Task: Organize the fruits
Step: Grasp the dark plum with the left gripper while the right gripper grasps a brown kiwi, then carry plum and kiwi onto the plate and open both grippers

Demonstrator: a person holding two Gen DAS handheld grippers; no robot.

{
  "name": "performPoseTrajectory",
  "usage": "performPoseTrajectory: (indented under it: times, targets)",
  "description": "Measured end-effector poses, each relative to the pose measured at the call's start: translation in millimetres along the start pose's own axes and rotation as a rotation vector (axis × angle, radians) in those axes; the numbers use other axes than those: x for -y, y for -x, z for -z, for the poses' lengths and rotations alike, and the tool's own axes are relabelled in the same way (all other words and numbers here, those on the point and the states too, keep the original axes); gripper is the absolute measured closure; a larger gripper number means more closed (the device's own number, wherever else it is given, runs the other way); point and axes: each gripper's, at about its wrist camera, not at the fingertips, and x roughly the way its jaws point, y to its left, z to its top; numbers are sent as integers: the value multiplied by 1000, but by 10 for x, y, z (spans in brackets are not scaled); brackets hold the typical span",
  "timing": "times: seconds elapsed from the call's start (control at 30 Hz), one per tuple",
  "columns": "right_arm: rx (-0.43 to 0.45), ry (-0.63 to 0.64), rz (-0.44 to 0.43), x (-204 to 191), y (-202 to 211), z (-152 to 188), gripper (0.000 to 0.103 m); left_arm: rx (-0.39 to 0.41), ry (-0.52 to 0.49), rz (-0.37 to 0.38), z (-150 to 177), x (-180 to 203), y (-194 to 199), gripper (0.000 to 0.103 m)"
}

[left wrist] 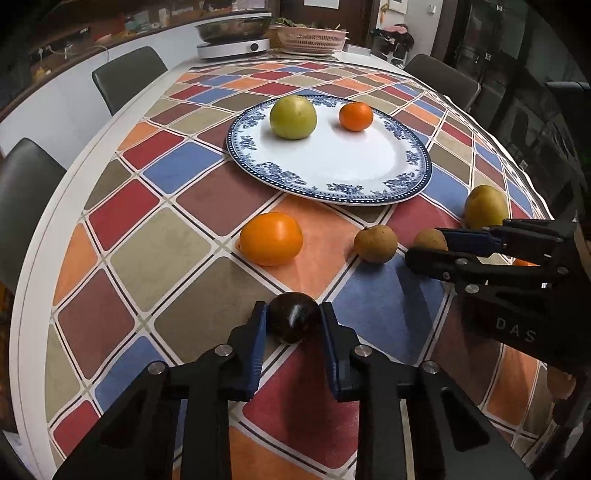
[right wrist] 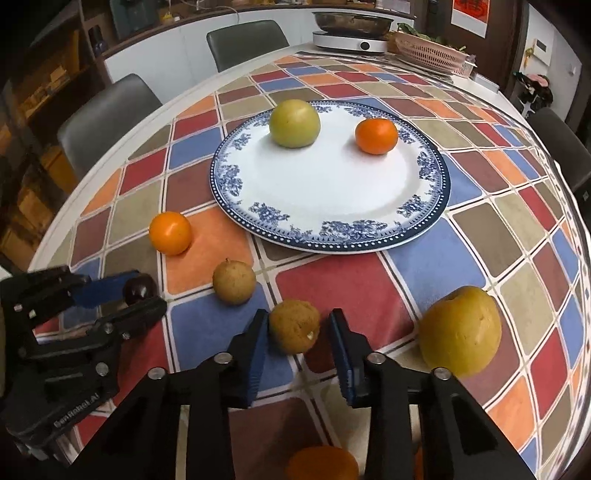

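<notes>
A blue-and-white plate (left wrist: 373, 182) (right wrist: 369, 236) holds a green apple (left wrist: 293, 117) (right wrist: 294, 123) and a small orange (left wrist: 355, 116) (right wrist: 376, 136). My left gripper (left wrist: 293, 319) (right wrist: 142, 297) has its blue pads touching both sides of a dark plum (left wrist: 294, 322) (right wrist: 139, 288) on the cloth. My right gripper (right wrist: 298, 328) (left wrist: 424, 245) straddles a brown kiwi-like fruit (right wrist: 294, 329) (left wrist: 429, 239); the left pad touches it, with a small gap at the right pad. On the cloth lie an orange persimmon (left wrist: 270, 238) (right wrist: 170, 232), a second brown fruit (left wrist: 375, 243) (right wrist: 234, 282) and a yellow pear (left wrist: 485, 206) (right wrist: 460, 329).
Another orange fruit (right wrist: 322, 463) lies under my right gripper. At the table's far end stand an induction cooker with a pan (left wrist: 233, 35) (right wrist: 351, 31) and a pink basket (left wrist: 310, 38) (right wrist: 430, 51). Grey chairs (left wrist: 127, 75) (right wrist: 107, 114) line the left side.
</notes>
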Motion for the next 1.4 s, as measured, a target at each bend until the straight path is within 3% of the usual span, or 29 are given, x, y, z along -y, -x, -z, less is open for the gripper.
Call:
performPoseTrajectory:
  times: [0.27,0.53,0.77,1.0,1.17,1.4]
  targets:
    - [23,-11,-3,-16,119,40,74,49,5,7,7,24,213,75]
    - [100,-10,-30,-47,520,57,74,126,-21,29,-88,148,582,75]
    - [172,-9,-52,-14,846,-81,74,143,-4,64,-326,176,761,75]
    - [225,-16,-34,120,1025,-324,74,226,-46,74,-638,223,933,75]
    - [240,-19,-31,221,1039,-500,74,233,-59,96,-858,233,895,75]
    - [194,-1,-33,338,843,-790,74,189,-52,109,-1153,161,602,75]
